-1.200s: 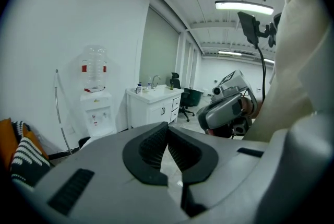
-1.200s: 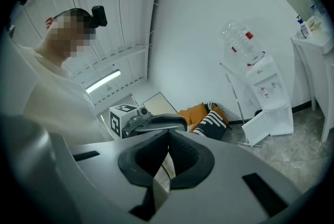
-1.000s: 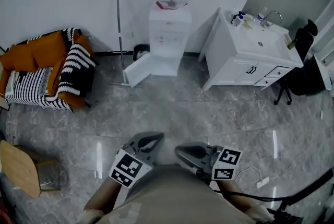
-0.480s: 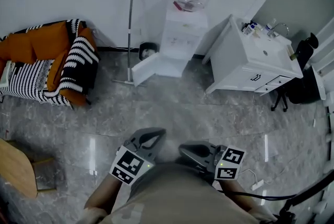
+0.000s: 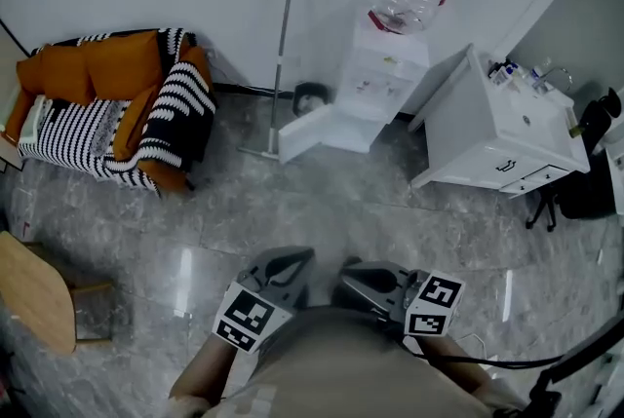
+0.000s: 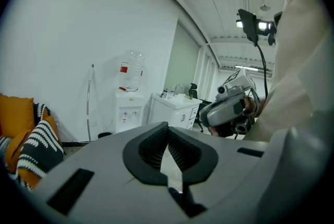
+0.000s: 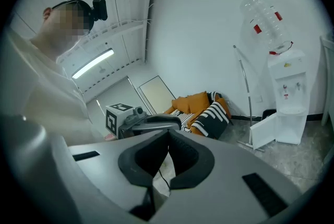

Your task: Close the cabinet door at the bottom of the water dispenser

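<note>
The white water dispenser (image 5: 385, 65) with a clear bottle on top stands against the far wall. Its bottom cabinet door (image 5: 314, 135) hangs open, swung out to the left over the floor. Both grippers are held close to my body, well short of it. My left gripper (image 5: 292, 260) is shut with nothing in it, and so is my right gripper (image 5: 351, 278). In the left gripper view, the dispenser (image 6: 129, 108) shows far beyond the closed tips (image 6: 167, 126). In the right gripper view, the dispenser (image 7: 287, 97) and its open door (image 7: 263, 131) stand far right of the closed tips (image 7: 168, 131).
An orange sofa with a striped blanket (image 5: 117, 104) sits at the left wall. A white sink cabinet (image 5: 497, 133) stands right of the dispenser. A pole (image 5: 283, 46) leans on the wall beside a small black bin (image 5: 310, 97). A wooden stool (image 5: 39, 294) is at near left.
Both grippers have been carried across the floor, still shut. In the head view the dispenser, sofa and sink cabinet have slid to the right and sit slightly lower.
</note>
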Demonstrator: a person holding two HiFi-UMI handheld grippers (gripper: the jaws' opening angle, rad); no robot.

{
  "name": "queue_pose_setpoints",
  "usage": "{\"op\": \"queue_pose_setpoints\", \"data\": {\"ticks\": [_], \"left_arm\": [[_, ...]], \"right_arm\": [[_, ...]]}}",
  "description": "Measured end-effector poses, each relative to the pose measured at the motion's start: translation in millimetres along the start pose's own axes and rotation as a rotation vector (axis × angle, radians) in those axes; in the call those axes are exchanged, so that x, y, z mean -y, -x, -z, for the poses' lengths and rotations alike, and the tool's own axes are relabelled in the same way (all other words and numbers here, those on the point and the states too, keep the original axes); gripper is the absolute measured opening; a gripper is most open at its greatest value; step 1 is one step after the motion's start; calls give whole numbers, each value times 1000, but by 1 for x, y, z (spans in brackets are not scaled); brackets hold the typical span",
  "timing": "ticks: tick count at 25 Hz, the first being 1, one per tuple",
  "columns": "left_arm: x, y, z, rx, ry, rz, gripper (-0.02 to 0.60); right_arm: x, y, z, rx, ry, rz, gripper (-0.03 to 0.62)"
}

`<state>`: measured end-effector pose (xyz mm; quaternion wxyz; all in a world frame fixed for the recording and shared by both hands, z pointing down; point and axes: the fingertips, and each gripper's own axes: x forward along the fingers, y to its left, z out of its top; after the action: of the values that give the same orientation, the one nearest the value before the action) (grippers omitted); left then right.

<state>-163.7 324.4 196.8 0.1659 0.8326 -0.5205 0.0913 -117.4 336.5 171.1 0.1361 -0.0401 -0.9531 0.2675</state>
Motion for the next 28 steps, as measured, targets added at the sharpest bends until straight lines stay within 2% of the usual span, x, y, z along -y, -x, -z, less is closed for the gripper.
{"op": "queue_pose_setpoints", "data": {"ticks": [3,6,12,18,23,28], "left_arm": [[-5,-1,-2,-3,16,-18,-9],[-7,-11,-9,-10,11,-12,-9],[2,-49,-16,-64,-49,48,-9],[22,-97,-35,-99,-96,96,-9],[35,-136,-54,-148,-164,115,-9],[45,-180,-78,-182,-210,94,-9]], "right_arm": [[5,-6,-3,-15,-1,-31,15],[16,-7,-5,-27,-21,-20,15],[52,21,-13,68,-109,51,15],[82,48,-20,75,-164,35,15],[112,75,-34,129,-215,18,15],[147,110,-59,196,-184,16,15]]}}
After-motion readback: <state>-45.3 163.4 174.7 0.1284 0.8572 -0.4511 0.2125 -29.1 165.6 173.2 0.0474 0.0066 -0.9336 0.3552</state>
